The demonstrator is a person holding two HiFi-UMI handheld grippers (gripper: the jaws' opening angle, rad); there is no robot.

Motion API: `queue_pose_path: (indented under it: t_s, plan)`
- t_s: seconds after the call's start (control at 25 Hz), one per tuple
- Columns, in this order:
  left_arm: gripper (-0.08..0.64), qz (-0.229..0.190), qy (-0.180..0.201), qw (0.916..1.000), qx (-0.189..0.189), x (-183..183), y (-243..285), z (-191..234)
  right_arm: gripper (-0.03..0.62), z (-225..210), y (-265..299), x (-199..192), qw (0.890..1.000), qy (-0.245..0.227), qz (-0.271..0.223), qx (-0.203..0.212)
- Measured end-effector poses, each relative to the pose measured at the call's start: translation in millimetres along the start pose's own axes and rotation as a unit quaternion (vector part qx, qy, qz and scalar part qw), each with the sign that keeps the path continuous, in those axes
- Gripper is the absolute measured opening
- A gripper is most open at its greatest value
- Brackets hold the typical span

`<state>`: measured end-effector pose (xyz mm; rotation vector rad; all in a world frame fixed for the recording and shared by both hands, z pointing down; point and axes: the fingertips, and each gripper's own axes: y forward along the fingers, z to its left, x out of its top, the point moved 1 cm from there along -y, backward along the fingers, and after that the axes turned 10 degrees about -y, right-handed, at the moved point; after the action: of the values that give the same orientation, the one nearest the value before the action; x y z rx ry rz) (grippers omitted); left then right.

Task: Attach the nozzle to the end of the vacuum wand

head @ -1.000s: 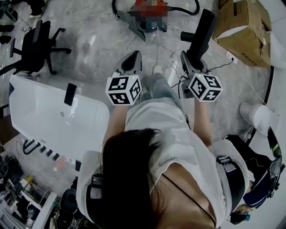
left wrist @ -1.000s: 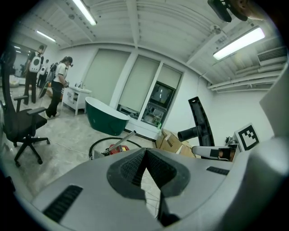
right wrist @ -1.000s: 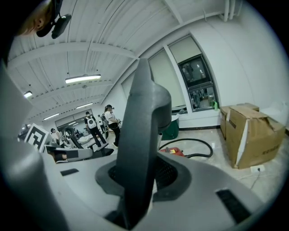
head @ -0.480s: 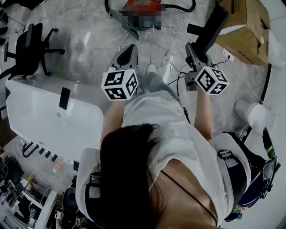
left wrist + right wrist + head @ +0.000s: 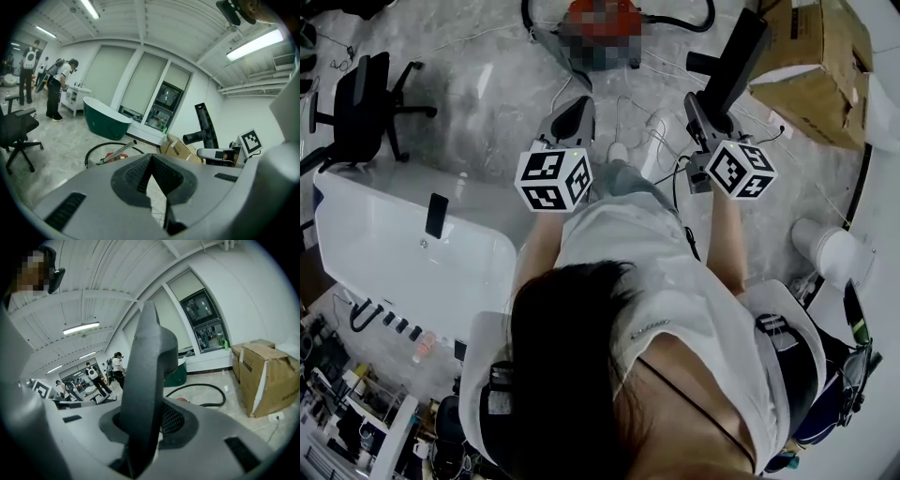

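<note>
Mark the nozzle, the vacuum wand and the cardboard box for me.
nozzle (image 5: 143,380): right gripper view, on its flat dark body.
vacuum wand (image 5: 119,150): left gripper view, middle of the metal tube.
cardboard box (image 5: 823,101): head view, on its brown side face.

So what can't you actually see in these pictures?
Vacuum cleaner: head view, a blur patch covers most of it.
Nozzle: right gripper view, lower end hidden inside the right gripper.
Wand: left gripper view, lower end cut off by the body of the left gripper.
</note>
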<state>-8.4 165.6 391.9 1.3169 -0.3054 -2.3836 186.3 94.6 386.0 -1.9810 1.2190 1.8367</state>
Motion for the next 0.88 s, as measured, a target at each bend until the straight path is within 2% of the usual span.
queue_pose_path:
  t_s: [0.2,0.48,0.88]
  plan:
    - [0.002,-0.004,0.002,0.9999,0.013,9.0,15.4,4.9,0.107,-5.3,23.2,1.6,1.000,-0.005,0.016,0.014]
    - [0.002,-0.001,0.027,0.9992,0.029,15.5,35.6,6.5,0.107,-12.5,48.6,8.1,0.999,-0.028,0.028,0.037]
    - [0.002,-0.002,0.004,0.9999,0.010,21.4,72.9,-5.5,0.107,-27.0,75.7,15.4,0.996,-0.026,0.033,0.073]
